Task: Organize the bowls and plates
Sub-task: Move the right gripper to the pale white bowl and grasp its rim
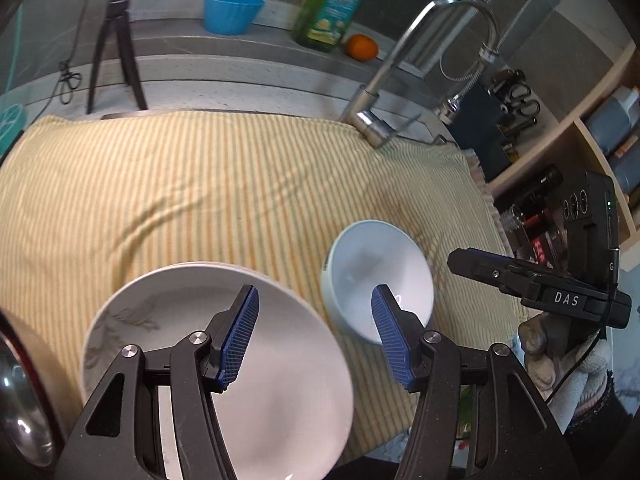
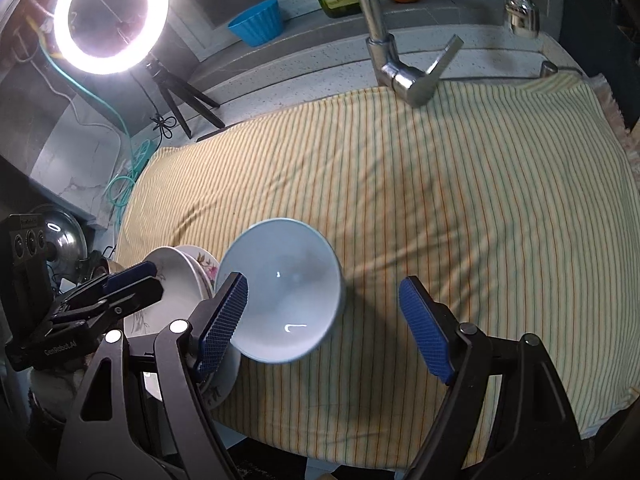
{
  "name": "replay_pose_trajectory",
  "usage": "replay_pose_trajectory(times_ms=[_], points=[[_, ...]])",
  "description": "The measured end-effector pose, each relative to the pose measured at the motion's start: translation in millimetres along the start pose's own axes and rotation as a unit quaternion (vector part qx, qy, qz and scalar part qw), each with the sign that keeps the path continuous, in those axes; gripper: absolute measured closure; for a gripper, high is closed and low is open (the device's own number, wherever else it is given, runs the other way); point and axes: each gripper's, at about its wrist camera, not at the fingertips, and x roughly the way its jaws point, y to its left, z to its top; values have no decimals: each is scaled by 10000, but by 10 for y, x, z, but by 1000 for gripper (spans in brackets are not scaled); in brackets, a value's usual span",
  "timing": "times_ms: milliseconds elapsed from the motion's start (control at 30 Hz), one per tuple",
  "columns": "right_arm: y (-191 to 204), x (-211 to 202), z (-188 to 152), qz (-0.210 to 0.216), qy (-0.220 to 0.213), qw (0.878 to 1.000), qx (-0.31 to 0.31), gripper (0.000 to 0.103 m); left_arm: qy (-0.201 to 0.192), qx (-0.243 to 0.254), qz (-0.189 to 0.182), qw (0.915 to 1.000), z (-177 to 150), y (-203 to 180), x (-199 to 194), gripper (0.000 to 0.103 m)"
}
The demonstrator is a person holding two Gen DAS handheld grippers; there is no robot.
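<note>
Striped cloth (image 2: 440,200) covers the desk. Stacked plates (image 1: 216,352) sit at its near left edge, with the pale bowl (image 2: 286,288) just right of them, possibly touching. Left hand-held gripper (image 1: 316,332) hovers spread wide above both; right hand-held gripper (image 2: 324,328) gapes open around the bowl, holding nothing.

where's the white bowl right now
The white bowl sits on the striped cloth near its front edge, just right of the stacked plates.
</note>
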Motion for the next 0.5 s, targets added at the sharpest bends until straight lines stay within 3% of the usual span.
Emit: replay_pose_trajectory(times_ms=[100,400,500], points=[[-66,55,-45,62,70,9999,48,24,125,100,-38,9999,25,-78,141,48],[-145,208,-140,259,302,9991,126,48,377,232,-40,9990,66,-173,404,62],[-170,245,-157,338,346,9987,189,51,438,187,-79,9988,61,-156,442,66]])
